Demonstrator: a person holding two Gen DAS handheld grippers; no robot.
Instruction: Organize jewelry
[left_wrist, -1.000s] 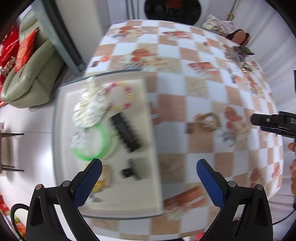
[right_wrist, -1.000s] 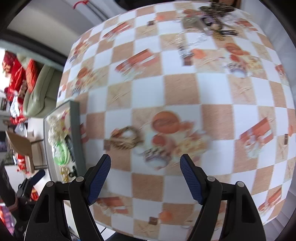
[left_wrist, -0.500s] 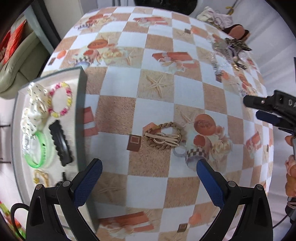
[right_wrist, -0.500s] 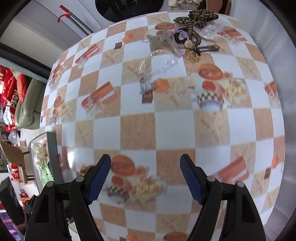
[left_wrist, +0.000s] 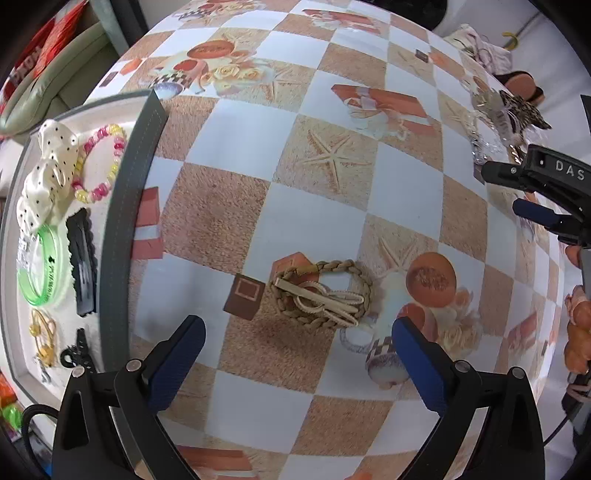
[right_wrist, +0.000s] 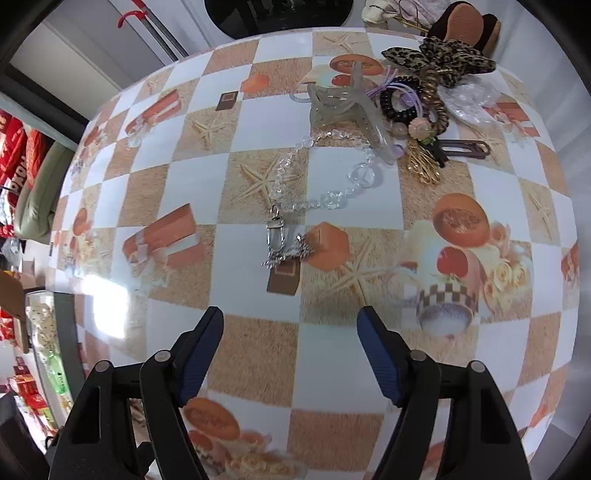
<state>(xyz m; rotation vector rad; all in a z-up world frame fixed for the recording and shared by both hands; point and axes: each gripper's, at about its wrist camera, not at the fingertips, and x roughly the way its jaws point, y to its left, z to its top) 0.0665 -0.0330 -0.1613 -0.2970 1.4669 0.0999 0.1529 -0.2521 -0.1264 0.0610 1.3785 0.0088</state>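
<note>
The left tool (left_wrist: 295, 354) is pointing straight down at the counter (left_wrist: 236, 147), its two blue pads standing wide apart with nothing between them, and the braided tan bracelet (left_wrist: 321, 293) is lying on the checkered cloth just beyond the pads, roughly centred between them and not touching either. To the left, the grey-rimmed tray (left_wrist: 127, 206) is sitting on the counter and carrying a polka-dot scrunchie (left_wrist: 46, 173), a pink and yellow beaded bracelet (left_wrist: 99, 164), a green bangle (left_wrist: 38, 269), a black hair clip (left_wrist: 82, 266), a small gold piece (left_wrist: 42, 332) and a small black claw clip (left_wrist: 75, 352). The right tool (right_wrist: 290, 352) is tilting steeply downward over another part of the counter, its jaws closing slightly yet set wide, with only bare cloth between the pads. Ahead of it a clear crystal bead chain (right_wrist: 321, 173) with a silver pendant (right_wrist: 275, 234) is lying stretched across the cloth, apart from the pads. Farther off, near the counter's far edge, a pile is sitting together: a translucent claw clip (right_wrist: 347, 110), a leopard-print bow (right_wrist: 443, 59), a dark bead bracelet (right_wrist: 400, 101), a gold brooch (right_wrist: 424, 162) and a brown snap clip (right_wrist: 467, 149). In the left view the right tool's black body is showing at the right edge, with fingers (left_wrist: 580, 332) of a hand below it.
</note>
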